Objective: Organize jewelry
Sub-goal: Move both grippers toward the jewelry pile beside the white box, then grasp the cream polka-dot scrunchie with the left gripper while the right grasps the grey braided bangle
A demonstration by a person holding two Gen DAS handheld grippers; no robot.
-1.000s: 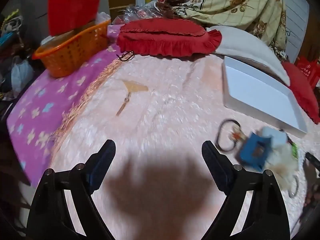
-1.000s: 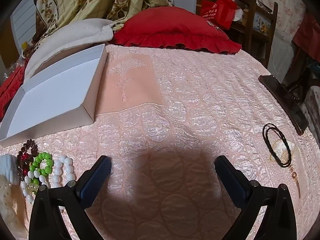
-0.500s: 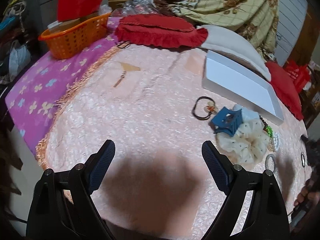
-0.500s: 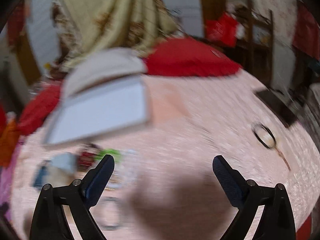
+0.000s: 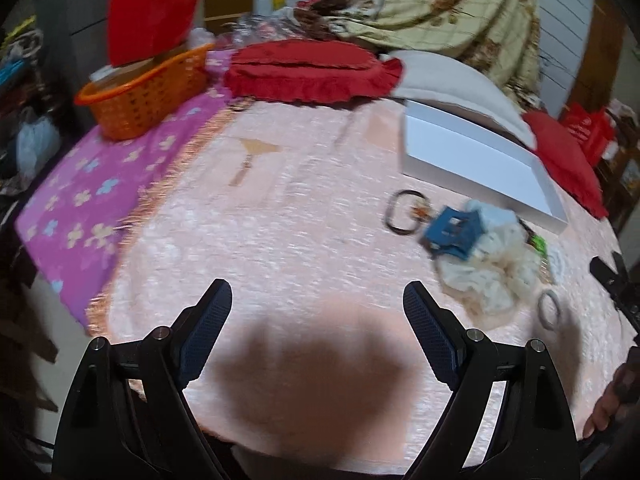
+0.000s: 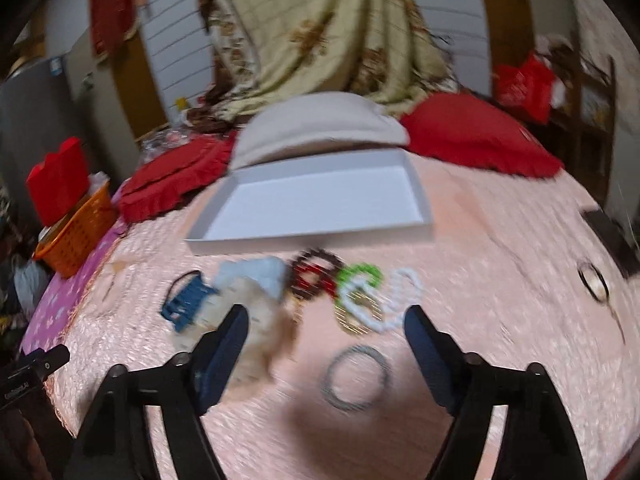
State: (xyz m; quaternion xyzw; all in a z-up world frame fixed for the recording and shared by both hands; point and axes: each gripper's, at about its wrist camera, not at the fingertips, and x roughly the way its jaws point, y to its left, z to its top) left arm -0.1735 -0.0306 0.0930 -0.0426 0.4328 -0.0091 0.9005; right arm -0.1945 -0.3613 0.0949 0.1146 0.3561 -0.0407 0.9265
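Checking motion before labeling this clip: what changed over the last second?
The right gripper swung left: it faced bare quilt beside the tray, now the bracelets and silver ring lie ahead of its fingers. The left gripper pulled back, so the blue clip and scrunchie show fully. Both stayed open and empty; nothing on the bed moved.

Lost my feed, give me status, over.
Both grippers open, empty: left gripper, right gripper. Silver ring nearest right. White tray empty. Nothing blocking.
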